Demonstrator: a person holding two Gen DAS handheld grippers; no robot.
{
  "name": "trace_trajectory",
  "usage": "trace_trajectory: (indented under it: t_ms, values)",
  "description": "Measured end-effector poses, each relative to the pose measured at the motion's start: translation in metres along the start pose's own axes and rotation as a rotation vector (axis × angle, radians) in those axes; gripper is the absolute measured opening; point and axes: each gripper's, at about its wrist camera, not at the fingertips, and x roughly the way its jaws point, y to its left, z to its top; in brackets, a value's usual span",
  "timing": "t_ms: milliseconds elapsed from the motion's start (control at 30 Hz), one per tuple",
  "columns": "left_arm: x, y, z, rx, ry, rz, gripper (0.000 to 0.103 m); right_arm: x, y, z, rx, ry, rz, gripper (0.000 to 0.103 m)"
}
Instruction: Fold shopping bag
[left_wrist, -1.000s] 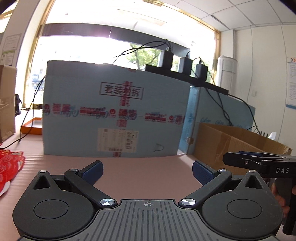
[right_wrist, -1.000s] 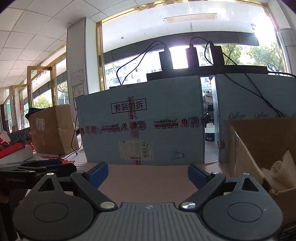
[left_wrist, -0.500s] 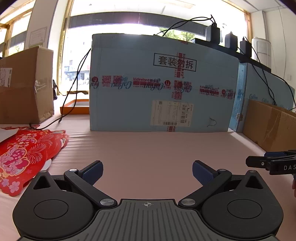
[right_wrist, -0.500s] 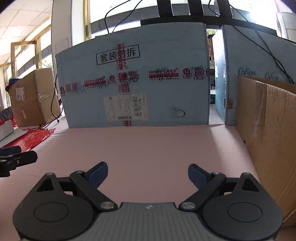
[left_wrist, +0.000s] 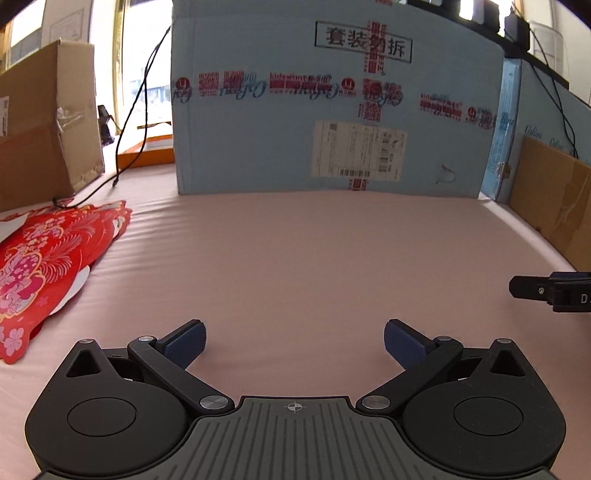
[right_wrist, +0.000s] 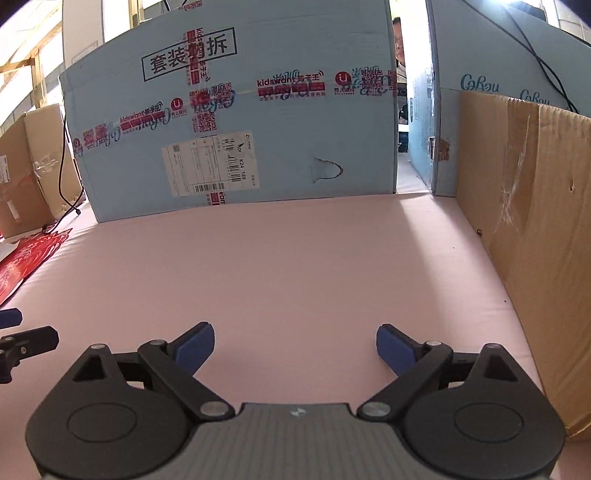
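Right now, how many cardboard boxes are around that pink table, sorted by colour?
Blue boxes: 2, the big one and another to its right.
Brown boxes: 2, one on the left, one on the right.
Total: 4.

left gripper (left_wrist: 294, 341) black | blue pads (left_wrist: 184, 341) | silver screws | right gripper (right_wrist: 294, 345) alike

Pink table cover (left_wrist: 314, 258). Large light-blue carton (left_wrist: 332, 110) at 12 o'clock, standing upright. Brown cardboard box (left_wrist: 44, 122) at 10 o'clock. Open brown carton (right_wrist: 535, 221) at 3 o'clock. Black cable (left_wrist: 136, 110) trailing at 11 o'clock.
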Motion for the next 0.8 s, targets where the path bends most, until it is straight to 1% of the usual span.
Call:
trace_trajectory:
  t_ms: [67, 200, 533, 800]
  values:
    - [0.000, -0.001, -0.001, 0.008, 0.001, 0.005, 0.103, 0.003, 0.004, 0.000, -0.027, 0.018, -0.013, 0.103]
    - [0.000, -0.002, -0.003, 0.015, 0.005, 0.011, 0.103, 0.006, 0.013, 0.000, -0.087, 0.036, -0.058, 0.103]
    - [-0.001, 0.000, -0.001, 0.001, 0.002, 0.004, 0.103, 0.006, 0.011, -0.001, -0.082, 0.039, -0.054, 0.103]
    - [-0.002, -0.001, 0.000, 0.010, 0.005, 0.010, 0.103, 0.007, 0.010, -0.003, -0.081, 0.038, -0.054, 0.103]
